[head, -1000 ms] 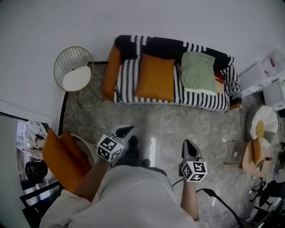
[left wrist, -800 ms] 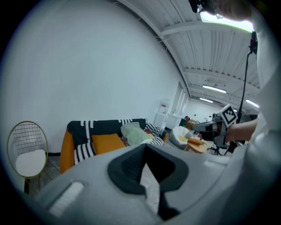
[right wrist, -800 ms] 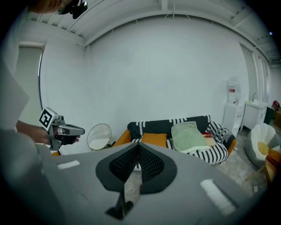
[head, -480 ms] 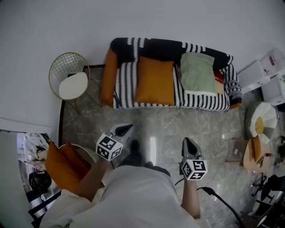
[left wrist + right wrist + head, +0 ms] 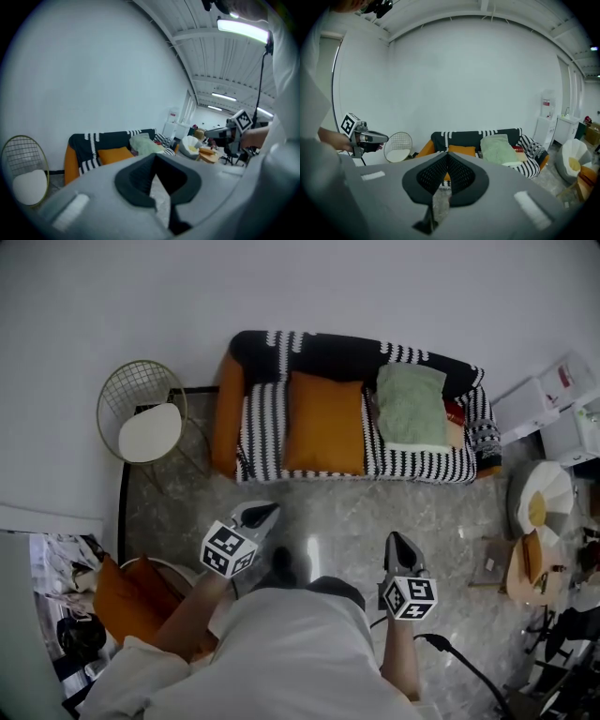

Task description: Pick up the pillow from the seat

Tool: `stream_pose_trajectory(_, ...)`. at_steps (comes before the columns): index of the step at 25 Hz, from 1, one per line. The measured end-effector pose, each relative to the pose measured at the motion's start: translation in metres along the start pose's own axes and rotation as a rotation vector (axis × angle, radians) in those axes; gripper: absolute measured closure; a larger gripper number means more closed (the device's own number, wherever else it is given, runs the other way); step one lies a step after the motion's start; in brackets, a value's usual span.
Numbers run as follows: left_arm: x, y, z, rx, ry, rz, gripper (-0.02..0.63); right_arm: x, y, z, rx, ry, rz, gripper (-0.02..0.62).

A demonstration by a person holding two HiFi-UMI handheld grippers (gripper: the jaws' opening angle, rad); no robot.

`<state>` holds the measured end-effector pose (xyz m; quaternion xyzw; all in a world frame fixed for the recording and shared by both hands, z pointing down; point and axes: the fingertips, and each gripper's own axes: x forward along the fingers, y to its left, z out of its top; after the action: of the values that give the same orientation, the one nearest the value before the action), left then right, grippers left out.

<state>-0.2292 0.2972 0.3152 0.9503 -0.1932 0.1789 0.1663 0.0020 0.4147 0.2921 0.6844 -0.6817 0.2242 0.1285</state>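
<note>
Standing well back from the striped sofa (image 5: 261, 432) and its orange pillow (image 5: 323, 423), open marble floor (image 5: 356, 512) between; left gripper (image 5: 265, 513) and right gripper (image 5: 395, 542) point forward, both closed and empty.

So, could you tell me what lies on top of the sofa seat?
An orange pillow and a green pillow lie side by side; a red item beside the green one is mostly covered.

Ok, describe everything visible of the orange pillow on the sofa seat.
The orange pillow is a plain rectangular cushion, soft cloth by its look. It lies on the seat of the black-and-white striped sofa, left of middle in the head view, far edge at the backrest. A green cushion lies to its right, a strip of seat between them. Nothing rests on it.
</note>
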Motion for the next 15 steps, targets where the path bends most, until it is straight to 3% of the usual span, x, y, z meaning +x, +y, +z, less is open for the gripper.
stream_pose_trajectory(15, -0.001, 0.026, 0.007, -0.026, -0.009, 0.020, 0.607, 0.023, 0.007, 0.016, -0.003, -0.007, 0.002, 0.591)
